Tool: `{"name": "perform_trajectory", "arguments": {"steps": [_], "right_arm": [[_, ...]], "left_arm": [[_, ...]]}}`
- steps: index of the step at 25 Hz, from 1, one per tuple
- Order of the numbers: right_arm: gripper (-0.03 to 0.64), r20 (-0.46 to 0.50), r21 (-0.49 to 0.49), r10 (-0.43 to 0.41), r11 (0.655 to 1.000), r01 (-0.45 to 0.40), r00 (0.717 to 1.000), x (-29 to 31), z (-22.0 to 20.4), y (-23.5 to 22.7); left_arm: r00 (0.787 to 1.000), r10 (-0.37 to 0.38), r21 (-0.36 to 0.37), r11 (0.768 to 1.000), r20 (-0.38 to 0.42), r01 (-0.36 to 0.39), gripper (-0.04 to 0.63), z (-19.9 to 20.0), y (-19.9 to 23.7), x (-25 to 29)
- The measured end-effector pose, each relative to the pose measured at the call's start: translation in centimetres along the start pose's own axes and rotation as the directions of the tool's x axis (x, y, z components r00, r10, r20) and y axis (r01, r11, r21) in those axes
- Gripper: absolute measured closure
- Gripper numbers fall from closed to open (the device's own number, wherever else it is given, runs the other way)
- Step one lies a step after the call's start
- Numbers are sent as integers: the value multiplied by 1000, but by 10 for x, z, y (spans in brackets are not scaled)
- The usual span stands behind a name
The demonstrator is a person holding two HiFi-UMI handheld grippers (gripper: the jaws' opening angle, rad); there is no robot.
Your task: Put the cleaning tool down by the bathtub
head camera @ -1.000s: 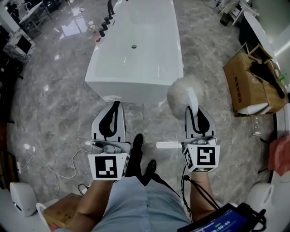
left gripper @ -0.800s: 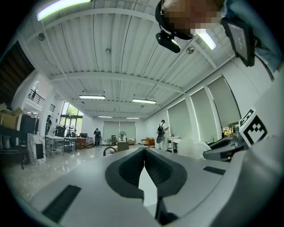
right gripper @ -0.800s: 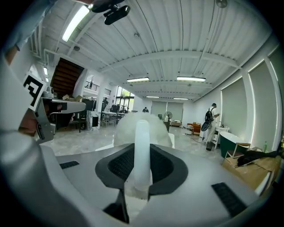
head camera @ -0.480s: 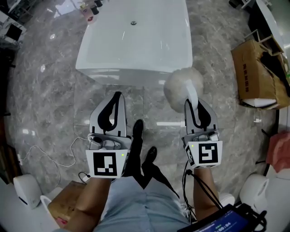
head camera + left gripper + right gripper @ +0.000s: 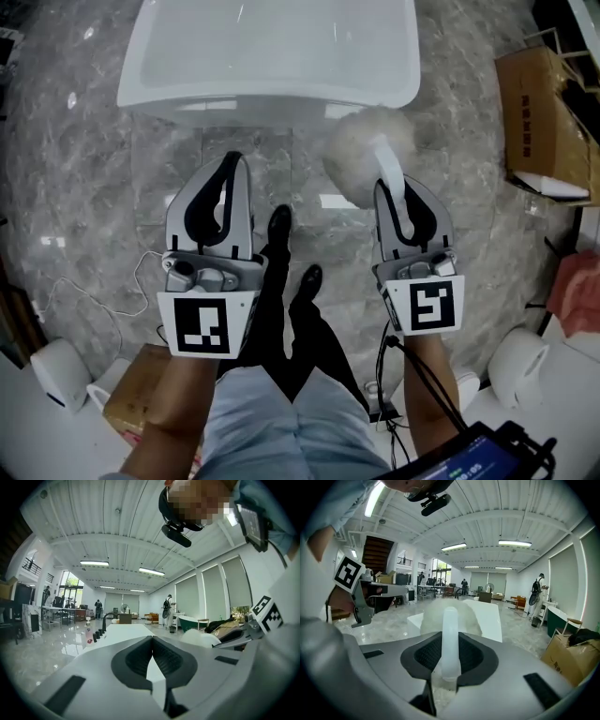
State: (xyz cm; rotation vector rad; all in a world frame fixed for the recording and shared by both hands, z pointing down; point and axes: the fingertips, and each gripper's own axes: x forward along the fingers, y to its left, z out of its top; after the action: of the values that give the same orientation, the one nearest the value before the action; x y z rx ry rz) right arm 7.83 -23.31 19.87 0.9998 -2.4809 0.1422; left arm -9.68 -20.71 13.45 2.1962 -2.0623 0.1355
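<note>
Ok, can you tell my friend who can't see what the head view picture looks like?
The right gripper clamps a fluffy white round cleaning tool by its pale plastic handle, over the grey marble floor beside the near end of a white rectangular bathtub. The left gripper is shut and empty beside it.

Left tongs pressed together — right tongs clamped on cleaning tool; both parallel, forward.

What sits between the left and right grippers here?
Head view: the person's black shoes and trouser legs, between left gripper and right gripper.
</note>
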Motion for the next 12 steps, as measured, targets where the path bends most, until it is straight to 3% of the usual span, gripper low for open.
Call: {"name": "perform_trajectory", "arguments": {"steps": [6, 12], "right_arm": [[522, 26, -24, 30, 999, -30, 999, 40, -26, 3], [520, -31, -44, 81, 996, -82, 996, 90, -82, 13]], "left_arm": [[999, -28, -14, 1000, -44, 27, 577, -53, 4, 22], [996, -42, -26, 999, -80, 40, 578, -114, 20, 46]]}}
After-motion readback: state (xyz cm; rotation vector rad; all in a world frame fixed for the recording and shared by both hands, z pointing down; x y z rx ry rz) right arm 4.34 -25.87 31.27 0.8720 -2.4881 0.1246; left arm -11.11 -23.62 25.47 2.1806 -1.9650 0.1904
